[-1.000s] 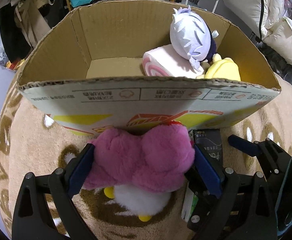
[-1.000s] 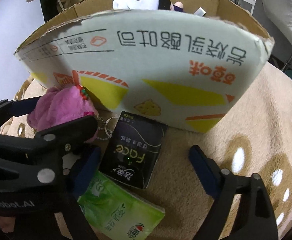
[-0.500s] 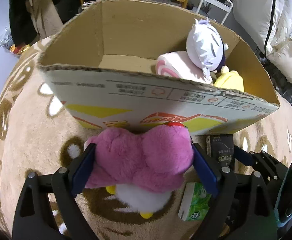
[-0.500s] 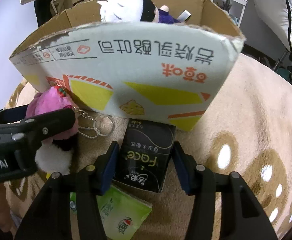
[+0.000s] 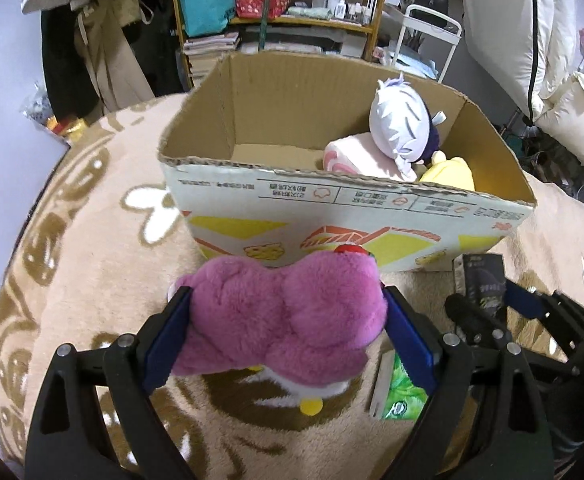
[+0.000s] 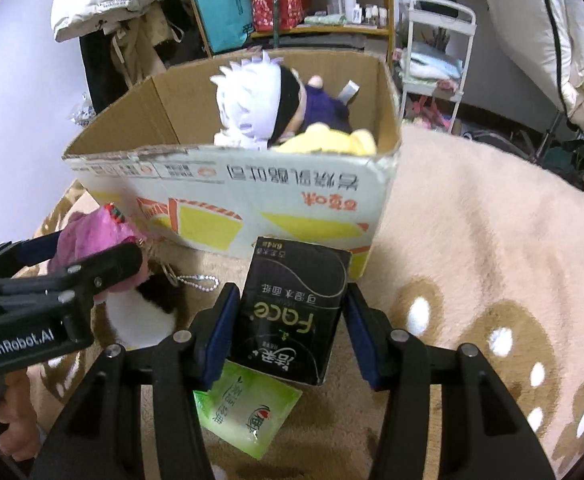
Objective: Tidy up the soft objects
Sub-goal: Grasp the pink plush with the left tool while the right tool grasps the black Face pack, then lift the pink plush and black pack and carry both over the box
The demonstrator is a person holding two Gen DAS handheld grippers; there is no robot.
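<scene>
Now both our claws are loaded and higher than a second ago: the cardboard box has dropped lower in both views, so we look further down into it. Our left claw stays clamped on the pink plush toy, clear of the beige rug just before the box's near wall. Our right claw, spread wide a second ago, has closed on the black tissue pack, which has come up with it, tilted over the green tissue pack lying on the rug.

We judge both items ready to go over the wall to join the white-haired doll, the yellow plush and the pink roll cushion.

The black pack reads "Face" upside down; the left claw's body reads "GenRobot.AI". The box carries orange and grey Chinese print, also inverted.
</scene>
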